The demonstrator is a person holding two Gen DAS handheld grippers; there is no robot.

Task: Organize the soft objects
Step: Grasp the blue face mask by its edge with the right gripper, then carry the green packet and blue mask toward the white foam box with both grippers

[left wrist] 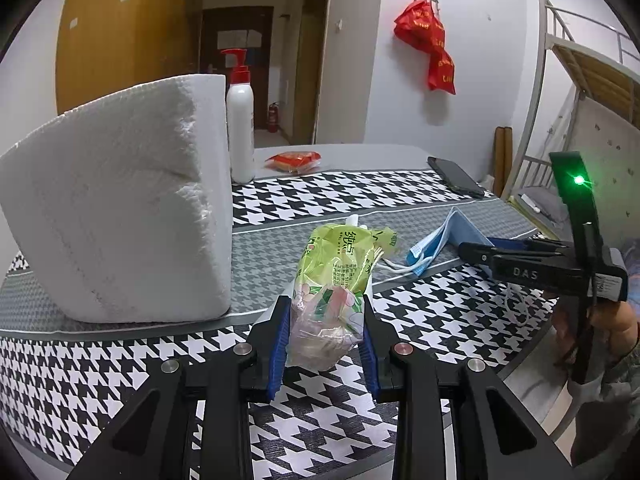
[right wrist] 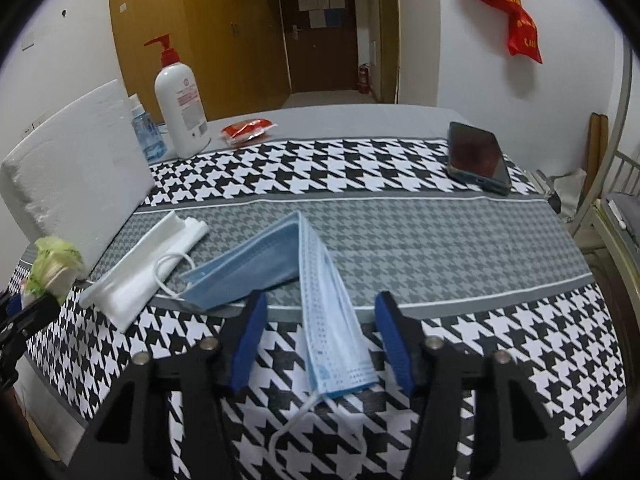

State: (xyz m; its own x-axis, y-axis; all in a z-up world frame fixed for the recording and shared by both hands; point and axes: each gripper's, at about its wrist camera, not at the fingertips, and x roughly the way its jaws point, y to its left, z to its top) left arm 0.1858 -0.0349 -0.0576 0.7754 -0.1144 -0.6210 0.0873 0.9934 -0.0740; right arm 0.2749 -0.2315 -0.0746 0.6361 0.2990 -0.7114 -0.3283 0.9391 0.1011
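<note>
The left gripper's fingers pinch the green tissue pack just above the bench; the right gripper's fingers are spread either side of the folded blue mask. The right should probably close gently mid-fold, catching all layers without dragging the ear loop.

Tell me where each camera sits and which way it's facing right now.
Left wrist: on the left gripper, looking across the table toward the door; its fingers pinch a green bag; right gripper and hand show at right.
Right wrist: on the right gripper, facing the same way, open around a blue mask; left gripper at the left edge.
Shared: mask, bag, foam block, pump bottle, phone.
</note>
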